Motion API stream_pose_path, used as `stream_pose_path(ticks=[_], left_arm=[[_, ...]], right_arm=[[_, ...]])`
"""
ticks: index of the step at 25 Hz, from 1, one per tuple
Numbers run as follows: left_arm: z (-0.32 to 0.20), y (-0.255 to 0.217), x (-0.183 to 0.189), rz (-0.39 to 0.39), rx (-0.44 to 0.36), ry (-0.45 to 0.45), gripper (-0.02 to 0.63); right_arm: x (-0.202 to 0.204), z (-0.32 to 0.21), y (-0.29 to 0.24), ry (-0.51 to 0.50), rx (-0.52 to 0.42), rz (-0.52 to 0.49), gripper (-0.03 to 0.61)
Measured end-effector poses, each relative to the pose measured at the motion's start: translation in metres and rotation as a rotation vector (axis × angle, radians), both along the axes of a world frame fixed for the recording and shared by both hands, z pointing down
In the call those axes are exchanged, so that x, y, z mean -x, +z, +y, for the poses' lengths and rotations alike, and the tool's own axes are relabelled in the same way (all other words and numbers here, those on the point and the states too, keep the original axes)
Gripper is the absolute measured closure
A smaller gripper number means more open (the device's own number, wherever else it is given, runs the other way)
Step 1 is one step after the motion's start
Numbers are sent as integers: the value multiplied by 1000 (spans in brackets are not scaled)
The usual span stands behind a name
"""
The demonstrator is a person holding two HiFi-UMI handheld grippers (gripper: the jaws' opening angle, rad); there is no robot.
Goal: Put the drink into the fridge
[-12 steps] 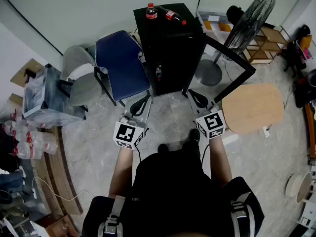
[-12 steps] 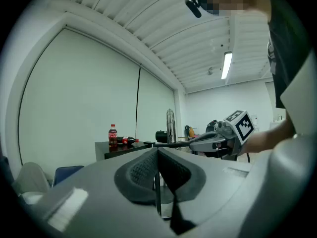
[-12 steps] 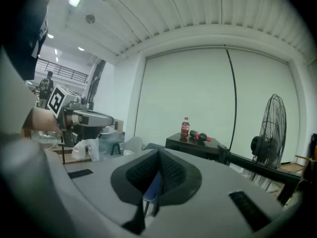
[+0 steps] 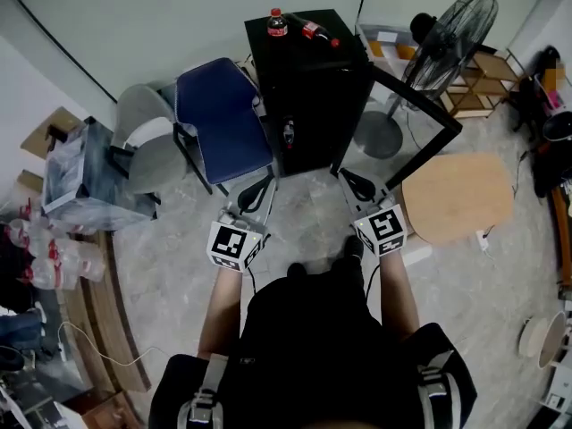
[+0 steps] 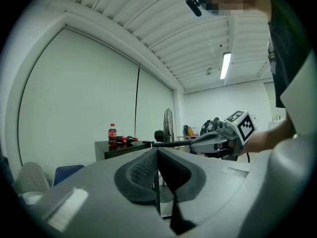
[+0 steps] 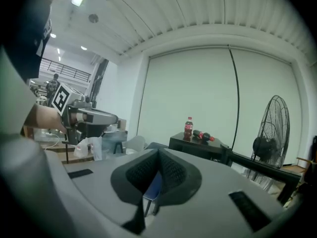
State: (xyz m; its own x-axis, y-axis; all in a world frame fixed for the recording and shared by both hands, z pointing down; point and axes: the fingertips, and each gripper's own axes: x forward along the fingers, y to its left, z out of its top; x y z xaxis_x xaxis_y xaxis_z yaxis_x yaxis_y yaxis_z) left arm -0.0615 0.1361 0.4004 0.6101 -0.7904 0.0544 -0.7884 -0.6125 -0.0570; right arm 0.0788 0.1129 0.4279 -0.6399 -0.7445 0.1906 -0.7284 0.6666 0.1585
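Note:
A small black fridge (image 4: pixel 313 96) stands against the far wall, its door (image 4: pixel 420 114) swung open to the right. On its top an upright cola bottle (image 4: pixel 278 22) stands beside a second bottle lying on its side (image 4: pixel 315 31). A further small bottle (image 4: pixel 288 133) shows on the fridge's front. My left gripper (image 4: pixel 260 186) and right gripper (image 4: pixel 351 179) hover side by side in front of the fridge, both shut and empty. The left gripper view has the upright bottle (image 5: pixel 112 135) and the lying bottle (image 5: pixel 126 140) far ahead; the right gripper view has them too, the upright bottle (image 6: pixel 188 127) and the lying one (image 6: pixel 204 136).
A blue chair (image 4: pixel 219 119) and a grey chair (image 4: pixel 147 141) stand left of the fridge. A pedestal fan (image 4: pixel 447 43) stands at its right, with a round wooden table (image 4: pixel 458 195) nearer me. A clear bin (image 4: pixel 80 172) and packed bottles (image 4: pixel 54 257) lie at the left.
Both grippers have edged slightly forward toward the fridge; the jaws stay shut.

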Motion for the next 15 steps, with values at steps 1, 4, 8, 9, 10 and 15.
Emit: stream_pose_path(ticks=[1,4,8,9,10,15], left_arm=[[1,0,0,-1,2,0,612],[2,0,-1,-4,5,3,612],[5,-1,2,-4,2,5,612],[6,-2,2,-3,0,5,612],[6,-2,3,-2,-2,4,612],[8,-3,4,3,-7,9,607]], right_arm=[[0,0,-1,2,-5,0,577],[-1,-1,-3,11,-16,7,577],[-1,1,-5,21,-21,14,577],[-1,1,-5,22,-22,11,577],[-1,2,-5,23,-23,8,576],[1,4,-5,22,-24,4,575]])
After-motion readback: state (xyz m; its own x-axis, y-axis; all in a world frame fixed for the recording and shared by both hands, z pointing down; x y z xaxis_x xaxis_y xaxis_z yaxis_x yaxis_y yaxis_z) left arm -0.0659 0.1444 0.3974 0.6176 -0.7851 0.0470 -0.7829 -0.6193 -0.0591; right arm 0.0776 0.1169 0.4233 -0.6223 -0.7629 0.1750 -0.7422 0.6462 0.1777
